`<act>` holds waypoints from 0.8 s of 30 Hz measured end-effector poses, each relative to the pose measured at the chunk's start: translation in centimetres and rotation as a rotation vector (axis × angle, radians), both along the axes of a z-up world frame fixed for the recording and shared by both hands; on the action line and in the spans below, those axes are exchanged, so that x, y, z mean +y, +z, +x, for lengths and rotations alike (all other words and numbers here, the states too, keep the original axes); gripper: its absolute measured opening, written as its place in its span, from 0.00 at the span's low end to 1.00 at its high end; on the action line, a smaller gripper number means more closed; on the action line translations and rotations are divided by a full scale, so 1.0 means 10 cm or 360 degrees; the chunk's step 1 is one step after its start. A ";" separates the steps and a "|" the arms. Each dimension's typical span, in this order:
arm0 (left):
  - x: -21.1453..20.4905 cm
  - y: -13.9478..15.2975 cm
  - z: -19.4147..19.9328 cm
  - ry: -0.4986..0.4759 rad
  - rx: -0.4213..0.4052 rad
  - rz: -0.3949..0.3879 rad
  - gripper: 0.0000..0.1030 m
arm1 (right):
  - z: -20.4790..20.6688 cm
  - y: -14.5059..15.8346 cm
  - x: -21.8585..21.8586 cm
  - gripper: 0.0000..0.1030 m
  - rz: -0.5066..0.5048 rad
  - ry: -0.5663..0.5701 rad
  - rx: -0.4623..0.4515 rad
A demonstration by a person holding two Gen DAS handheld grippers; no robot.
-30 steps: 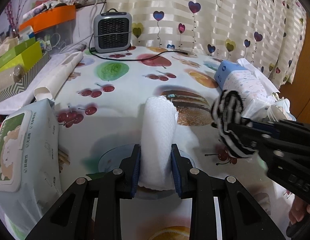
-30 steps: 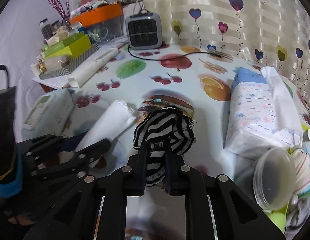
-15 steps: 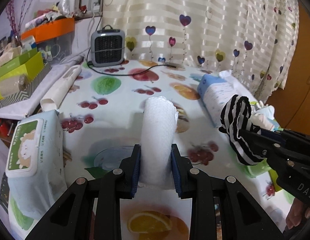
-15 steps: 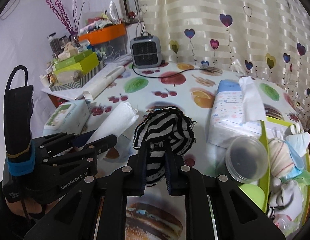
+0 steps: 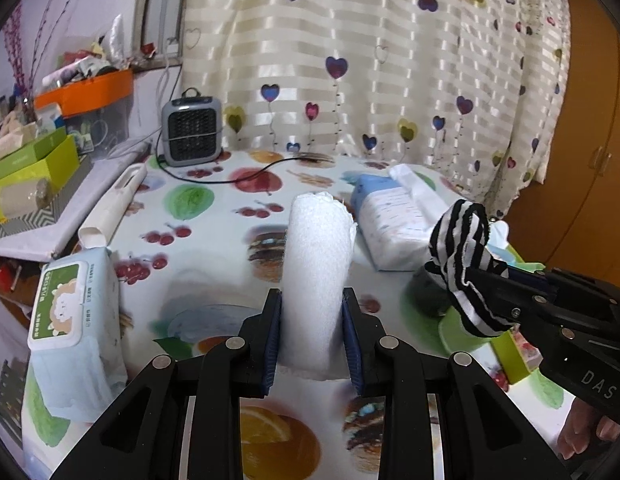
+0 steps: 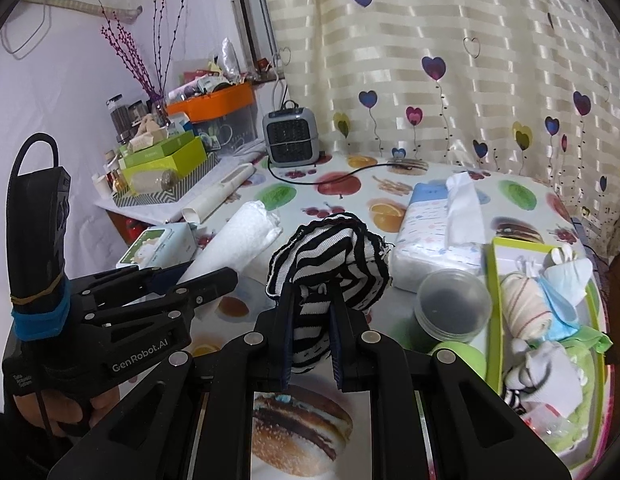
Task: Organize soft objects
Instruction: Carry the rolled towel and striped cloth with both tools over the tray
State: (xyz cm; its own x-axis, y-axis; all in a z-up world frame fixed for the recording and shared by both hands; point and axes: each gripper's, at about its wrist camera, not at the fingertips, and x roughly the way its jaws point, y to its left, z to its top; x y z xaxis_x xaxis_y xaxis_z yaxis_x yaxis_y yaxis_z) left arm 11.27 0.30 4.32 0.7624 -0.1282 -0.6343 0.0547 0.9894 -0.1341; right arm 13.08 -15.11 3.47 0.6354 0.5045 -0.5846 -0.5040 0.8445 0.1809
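My left gripper (image 5: pixel 311 300) is shut on a rolled white towel (image 5: pixel 315 264) and holds it above the table. The towel also shows in the right wrist view (image 6: pixel 238 240), left of centre. My right gripper (image 6: pixel 310 300) is shut on a bunched black-and-white striped cloth (image 6: pixel 329 256). That cloth also shows at the right of the left wrist view (image 5: pixel 463 256). A green tray (image 6: pixel 494 292) at the right holds several rolled socks and cloths (image 6: pixel 525 308).
A tissue pack (image 6: pixel 433 232), a clear round container (image 6: pixel 453 308) and a green ball (image 6: pixel 457 356) lie near the tray. A wet-wipes pack (image 5: pixel 70 312), a paper roll (image 5: pixel 114 204), a small heater (image 5: pixel 192 130) with its cord, and cluttered boxes (image 5: pixel 30 168) are at the left.
Both grippers have risen and drawn back from the table with their loads. The green tray at the right has come into the right wrist view.
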 end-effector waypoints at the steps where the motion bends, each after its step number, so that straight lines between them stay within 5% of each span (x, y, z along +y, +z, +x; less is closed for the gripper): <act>1: -0.03 0.01 -0.02 -0.0007 -0.0004 0.0000 0.26 | -0.02 0.01 -0.02 0.15 0.0005 -0.0001 -0.0006; 24: -0.52 0.17 -0.10 -0.0198 -0.0048 -0.0002 0.26 | -0.22 0.10 -0.53 0.15 0.0071 -0.0133 -0.0049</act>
State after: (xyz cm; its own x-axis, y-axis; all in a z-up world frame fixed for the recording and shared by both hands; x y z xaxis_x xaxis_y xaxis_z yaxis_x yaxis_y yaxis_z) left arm 10.28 -4.90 6.06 0.7594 -0.2237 -0.6109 0.1813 0.9746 -0.1316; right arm 10.91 -20.42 4.48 0.6936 0.4741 -0.5423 -0.4382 0.8752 0.2048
